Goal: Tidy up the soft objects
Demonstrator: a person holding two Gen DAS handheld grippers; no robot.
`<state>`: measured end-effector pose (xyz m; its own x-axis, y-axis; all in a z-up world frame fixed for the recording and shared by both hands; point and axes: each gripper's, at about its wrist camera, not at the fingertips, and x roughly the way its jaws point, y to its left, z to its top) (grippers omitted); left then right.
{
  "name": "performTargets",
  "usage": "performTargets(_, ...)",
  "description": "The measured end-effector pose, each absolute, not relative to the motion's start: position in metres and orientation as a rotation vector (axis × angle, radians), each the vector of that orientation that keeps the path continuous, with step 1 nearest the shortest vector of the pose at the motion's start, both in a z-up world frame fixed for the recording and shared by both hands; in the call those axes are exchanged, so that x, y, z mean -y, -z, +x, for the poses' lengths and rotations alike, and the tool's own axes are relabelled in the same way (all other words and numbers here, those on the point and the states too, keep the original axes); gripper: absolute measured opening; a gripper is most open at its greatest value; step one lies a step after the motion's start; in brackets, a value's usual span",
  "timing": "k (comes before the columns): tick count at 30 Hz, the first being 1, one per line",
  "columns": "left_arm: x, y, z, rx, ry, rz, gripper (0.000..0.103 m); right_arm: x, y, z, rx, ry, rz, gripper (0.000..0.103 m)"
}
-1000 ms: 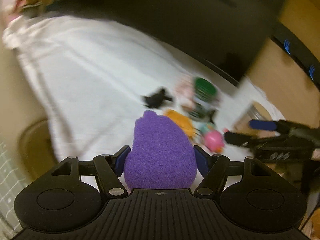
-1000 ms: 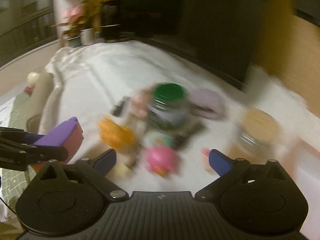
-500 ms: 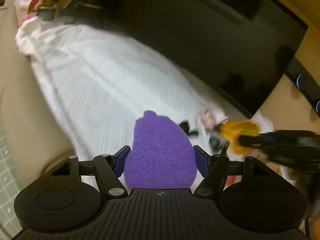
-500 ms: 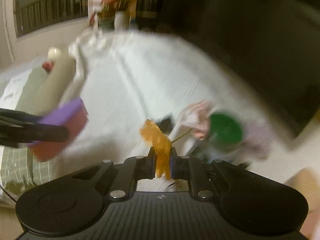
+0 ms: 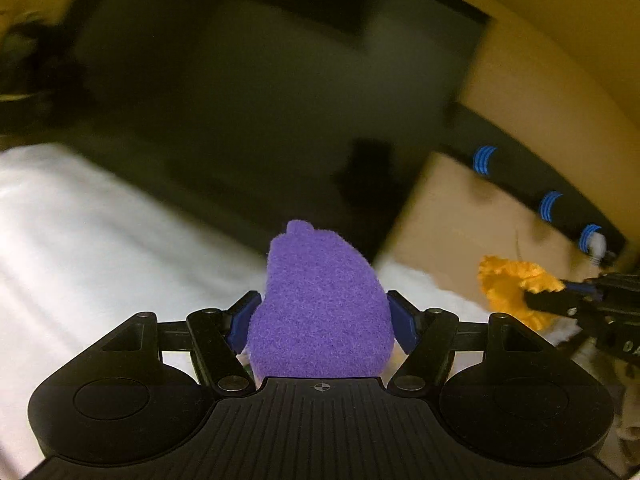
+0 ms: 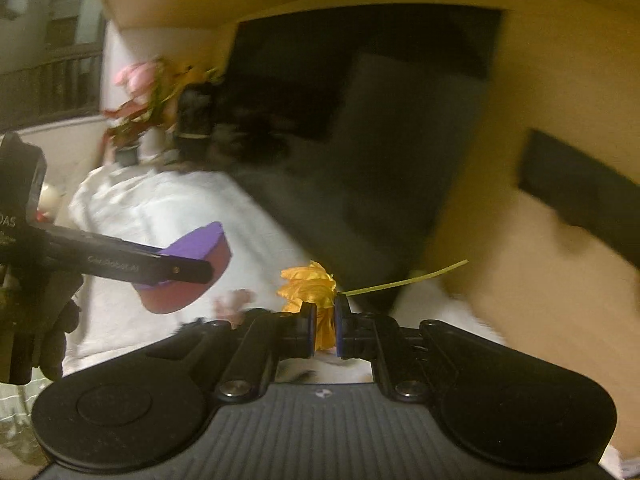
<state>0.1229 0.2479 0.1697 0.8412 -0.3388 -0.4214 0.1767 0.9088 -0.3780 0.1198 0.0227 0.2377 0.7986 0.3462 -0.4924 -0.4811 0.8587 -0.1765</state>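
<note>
A: Left gripper (image 5: 322,320)?
B: Clamped on the purple sponge (image 5: 320,312), held above the white cloth (image 5: 100,240).
A: Right gripper (image 6: 325,326)?
B: Pinched tight on the orange flower (image 6: 310,288), its green stem (image 6: 404,280) pointing right, above the cloth.

A purple felt-topped sponge (image 5: 320,304) sits clamped in the left tool (image 5: 323,316) above a white-clothed desk (image 5: 100,240), while right of the sponge the right tool (image 5: 560,300) pinches an orange fabric flower (image 5: 508,284).
</note>
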Motion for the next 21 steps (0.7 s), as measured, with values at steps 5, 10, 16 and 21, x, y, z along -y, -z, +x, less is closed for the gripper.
performTargets(5, -0.165, -0.180, 0.150, -0.543, 0.488, -0.304, 0.073, 0.048, -0.232, 0.112, -0.474, -0.312, -0.282, 0.009)
performTargets(10, -0.082, -0.177, 0.180, -0.624, 0.686, -0.260, 0.073, 0.108, -0.196, 0.108, -0.527, -0.162, -0.266, 0.009)
performTargets(16, 0.023, -0.152, 0.215, -0.771, 0.845, -0.100, 0.073, 0.137, -0.141, 0.118, -0.638, -0.126, -0.197, 0.009)
performTargets(21, 0.080, -0.093, 0.240, -0.984, 0.864, 0.063, 0.074, 0.139, -0.096, 0.139, -0.755, -0.151, -0.159, 0.009)
